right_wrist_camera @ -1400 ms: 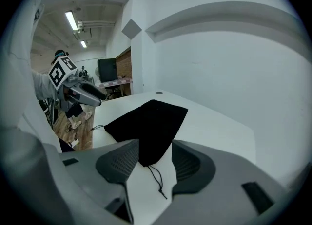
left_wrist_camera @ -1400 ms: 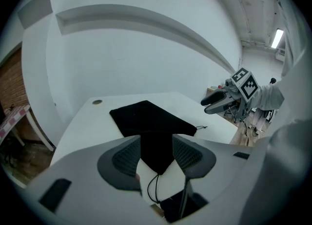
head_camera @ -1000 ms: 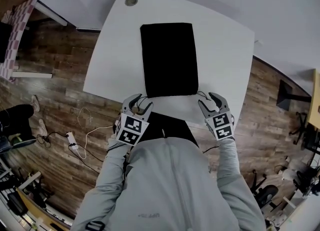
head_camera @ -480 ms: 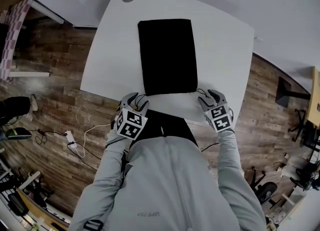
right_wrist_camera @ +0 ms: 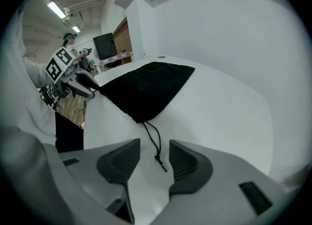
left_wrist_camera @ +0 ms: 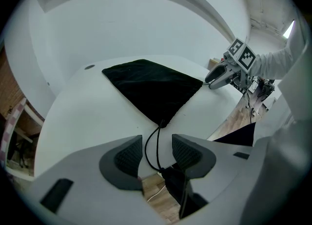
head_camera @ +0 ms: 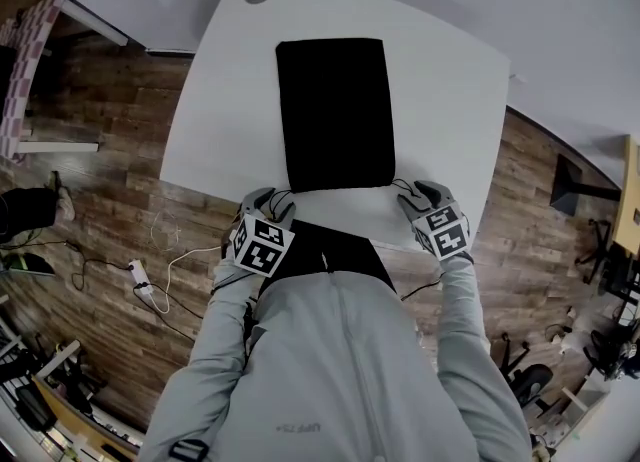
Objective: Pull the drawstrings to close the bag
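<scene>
Left gripper [left_wrist_camera: 157,143] and right gripper [right_wrist_camera: 154,147] (jaws just closing) gape around bag [head_camera: 336,115] drawstrings [right_wrist_camera: 151,134], seemingly untouched.

I see a light grey jacket [head_camera: 300,370] with a zip [head_camera: 340,330] down its centre, small pale lettering [head_camera: 298,430] on the front and long sleeves [head_camera: 457,335] that run to the wrists. Its fabric looks smooth and plain. Dark clothing [head_camera: 330,246] shows past its hem.

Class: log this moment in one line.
bag: flat | left gripper: jaws apart around left drawstring, ungripped | right gripper: jaws just closing around right drawstring, ungripped
</scene>
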Action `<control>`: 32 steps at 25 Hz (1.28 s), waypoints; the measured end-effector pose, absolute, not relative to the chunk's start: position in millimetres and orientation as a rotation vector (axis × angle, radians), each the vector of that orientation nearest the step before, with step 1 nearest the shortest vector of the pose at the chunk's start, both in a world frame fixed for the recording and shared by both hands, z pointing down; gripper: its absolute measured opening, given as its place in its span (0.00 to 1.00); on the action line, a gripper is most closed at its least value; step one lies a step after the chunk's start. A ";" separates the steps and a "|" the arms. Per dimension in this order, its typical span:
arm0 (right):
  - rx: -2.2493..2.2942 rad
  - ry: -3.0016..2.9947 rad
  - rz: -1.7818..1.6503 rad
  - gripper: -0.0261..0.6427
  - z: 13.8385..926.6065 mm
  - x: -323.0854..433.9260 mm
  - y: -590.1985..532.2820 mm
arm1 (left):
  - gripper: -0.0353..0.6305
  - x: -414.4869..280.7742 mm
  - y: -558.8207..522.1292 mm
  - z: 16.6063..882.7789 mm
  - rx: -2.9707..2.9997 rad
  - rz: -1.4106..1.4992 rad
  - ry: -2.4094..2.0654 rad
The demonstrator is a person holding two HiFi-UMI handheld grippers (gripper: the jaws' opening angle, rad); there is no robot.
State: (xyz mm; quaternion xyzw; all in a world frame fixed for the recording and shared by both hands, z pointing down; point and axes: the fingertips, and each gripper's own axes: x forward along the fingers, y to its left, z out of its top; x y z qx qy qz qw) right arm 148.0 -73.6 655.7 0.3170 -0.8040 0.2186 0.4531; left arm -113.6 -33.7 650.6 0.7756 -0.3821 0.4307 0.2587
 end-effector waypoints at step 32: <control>0.975 -1.948 0.270 0.07 605.3 153.2 -115.1 | 0.09 -120.2 -82.4 606.6 2.147 1.211 -1.168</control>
